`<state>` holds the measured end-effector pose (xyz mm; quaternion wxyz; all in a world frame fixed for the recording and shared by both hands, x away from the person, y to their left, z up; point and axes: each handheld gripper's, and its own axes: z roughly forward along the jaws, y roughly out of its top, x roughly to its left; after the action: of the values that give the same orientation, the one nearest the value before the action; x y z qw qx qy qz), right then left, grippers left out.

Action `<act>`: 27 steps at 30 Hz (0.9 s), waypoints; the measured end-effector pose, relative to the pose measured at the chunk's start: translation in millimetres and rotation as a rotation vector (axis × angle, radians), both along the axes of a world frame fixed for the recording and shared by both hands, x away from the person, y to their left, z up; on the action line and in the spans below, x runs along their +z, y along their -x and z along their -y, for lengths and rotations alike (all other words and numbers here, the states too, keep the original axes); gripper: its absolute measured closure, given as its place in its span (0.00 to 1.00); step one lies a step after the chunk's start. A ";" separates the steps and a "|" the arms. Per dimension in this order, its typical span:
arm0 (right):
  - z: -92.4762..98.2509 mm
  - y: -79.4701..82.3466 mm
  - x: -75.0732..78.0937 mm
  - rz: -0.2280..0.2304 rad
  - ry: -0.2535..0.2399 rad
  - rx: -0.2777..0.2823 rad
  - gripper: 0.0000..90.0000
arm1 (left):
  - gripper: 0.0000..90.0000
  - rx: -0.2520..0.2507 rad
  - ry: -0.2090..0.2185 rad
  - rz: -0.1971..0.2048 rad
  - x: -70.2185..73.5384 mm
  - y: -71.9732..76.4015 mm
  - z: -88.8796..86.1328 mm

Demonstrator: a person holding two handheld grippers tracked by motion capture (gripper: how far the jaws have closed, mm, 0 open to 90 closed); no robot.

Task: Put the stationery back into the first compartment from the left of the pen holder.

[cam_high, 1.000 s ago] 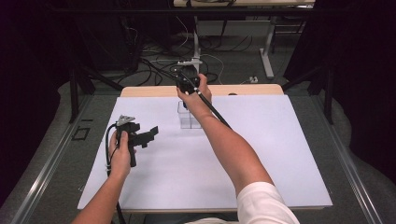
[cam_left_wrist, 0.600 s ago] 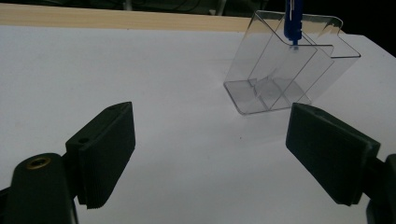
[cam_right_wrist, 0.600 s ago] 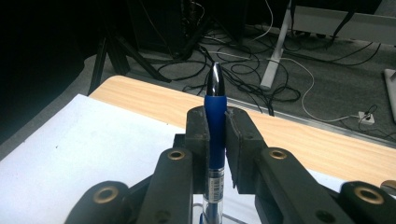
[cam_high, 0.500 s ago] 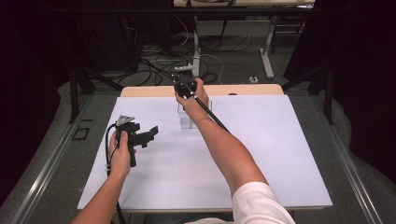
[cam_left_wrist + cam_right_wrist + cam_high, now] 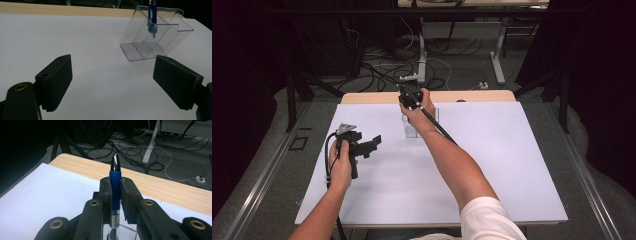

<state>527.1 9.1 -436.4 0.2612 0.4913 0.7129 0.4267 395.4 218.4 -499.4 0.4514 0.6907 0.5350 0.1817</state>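
1. Right gripper (image 5: pixel 115 186) pinches a blue pen (image 5: pixel 115 192); jaws pressed onto the blue grip section from both sides, silver tip sticking up past the jaw ends in the right gripper view.
2. Pen's clear barrel with a barcode label runs down between the jaws, toward the clear plastic holder (image 5: pixel 125 231) seen at the bottom of that view.
3. High view: right gripper (image 5: pixel 411 95) is at the far edge of the white sheet (image 5: pixel 492 165), right hand (image 5: pixel 419 105) wrapped round it, arm stretched forward across the table (image 5: pixel 482 96); it sits directly over the holder (image 5: pixel 417 125).
4. Left gripper view: holder (image 5: pixel 155 37) stands on the white sheet, tilted-back shape with inner dividers; blue pen (image 5: pixel 151 17) hangs upright in it, lower end inside the holder. Whether the pen end touches the bottom, cannot tell.
5. Left gripper (image 5: pixel 362 145) sits low over the left part of the sheet, held in the left hand (image 5: pixel 341 167), well apart from the holder.
6. Left jaws spread wide, nothing between them; bare white sheet (image 5: pixel 87 45) shows in the gap.
7. Wooden table edge and cables on the floor (image 5: pixel 377 65) beyond the sheet.
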 end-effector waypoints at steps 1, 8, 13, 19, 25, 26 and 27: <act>0.7 0.0 0.3 0.005 0.005 0.000 0.88 | 0.17 -0.002 -0.001 0.000 -0.1 0.0 0.1; 2.1 0.7 0.7 -0.007 0.004 0.008 0.88 | 0.17 -0.001 -0.001 0.000 -0.2 0.0 0.1; 1.1 1.7 -2.3 -0.016 0.000 0.013 0.88 | 0.17 -0.001 -0.001 0.000 -0.3 -0.1 0.0; 2.0 3.5 -0.3 -0.014 -0.016 0.029 0.80 | 0.17 0.000 -0.001 -0.001 -1.0 -0.5 0.2; 5.0 7.7 4.5 -0.032 -0.046 0.053 0.67 | 0.17 0.000 -0.006 -0.001 -1.5 -0.7 0.5; 5.6 9.3 5.1 -0.034 -0.053 0.057 0.65 | 0.17 -0.003 -0.007 -0.002 -1.4 -0.5 0.5; 6.3 10.7 5.5 -0.040 -0.055 0.061 0.63 | 0.17 -0.002 -0.007 -0.002 -1.5 -0.6 0.6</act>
<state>516.4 2.8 -430.9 0.2200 0.4850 0.7205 0.4440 396.0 217.8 -500.9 0.4484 0.6931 0.5342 0.1823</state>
